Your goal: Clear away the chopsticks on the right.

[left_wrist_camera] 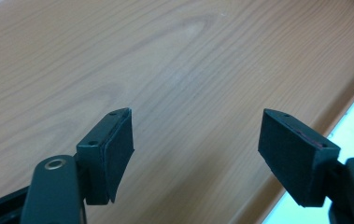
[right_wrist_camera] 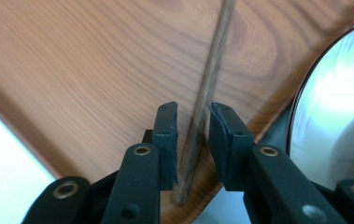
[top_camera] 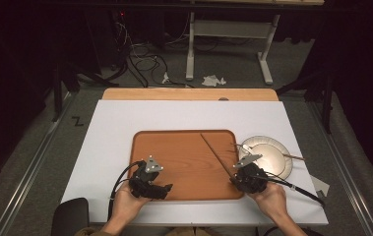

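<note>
I hold two grippers over one wooden tray that lies on a white table. My left gripper sits over the tray's near left corner, and its jaws stand wide apart with nothing between them; in the left gripper view I see bare wood grain under the pads and the tray's edge running off past the right-hand jaw, with white table beyond it. My left hand wraps the gripper's body from below.

My right gripper is at the tray's near right corner. Its jaws are drawn in close around one thin brown stick, which runs straight up from between them across the tray's wood. There is a sliver of gap on either side of the stick, so I cannot tell whether the pads are actually pinching it or merely bracketing it. The stick's near end lies at the tray's rim just below the jaws. From the high view the stick slants away from my right gripper toward the tray's far edge.

Just to the right of that gripper sit pale round plates, two by their rims, stacked, touching or nearly touching the tray's side. A second thin stick lies across the plates.
</note>
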Available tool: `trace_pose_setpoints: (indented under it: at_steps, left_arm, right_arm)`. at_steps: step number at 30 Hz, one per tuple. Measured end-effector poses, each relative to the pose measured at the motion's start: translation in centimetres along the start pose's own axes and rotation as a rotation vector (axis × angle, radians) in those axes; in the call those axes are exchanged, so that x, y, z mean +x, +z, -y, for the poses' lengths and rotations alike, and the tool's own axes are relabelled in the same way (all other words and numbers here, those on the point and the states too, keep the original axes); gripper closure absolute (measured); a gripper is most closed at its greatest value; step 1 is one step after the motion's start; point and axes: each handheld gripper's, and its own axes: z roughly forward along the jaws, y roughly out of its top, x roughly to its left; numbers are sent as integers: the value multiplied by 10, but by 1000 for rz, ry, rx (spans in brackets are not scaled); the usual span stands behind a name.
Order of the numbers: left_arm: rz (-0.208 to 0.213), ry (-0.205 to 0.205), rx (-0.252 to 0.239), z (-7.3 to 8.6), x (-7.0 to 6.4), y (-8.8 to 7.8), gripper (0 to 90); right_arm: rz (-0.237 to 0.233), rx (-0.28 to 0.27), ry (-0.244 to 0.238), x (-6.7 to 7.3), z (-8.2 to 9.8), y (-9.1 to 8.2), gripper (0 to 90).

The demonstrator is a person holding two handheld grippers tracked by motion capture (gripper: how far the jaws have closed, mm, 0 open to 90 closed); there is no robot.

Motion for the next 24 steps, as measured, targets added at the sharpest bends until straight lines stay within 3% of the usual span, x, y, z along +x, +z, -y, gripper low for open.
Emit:
trace_pose_setpoints:
  at_steps: [9,14,20,24]
  left_arm:
    - [0,2,2,0,0,0,268]
    - [0,0,3,0,0,1,268]
    - [-2,1,2,0,0,0,268]
    - [-2,-2,2,0,0,1,268]
  right_arm:
    - [-31,-86,1,-3,0,-21,708]
    - [-35,-170,2,-11,0,-41,716]
    - [52,-245,36,-42,5,-71,725]
    - [91,-281,107,-67,12,-83,729]
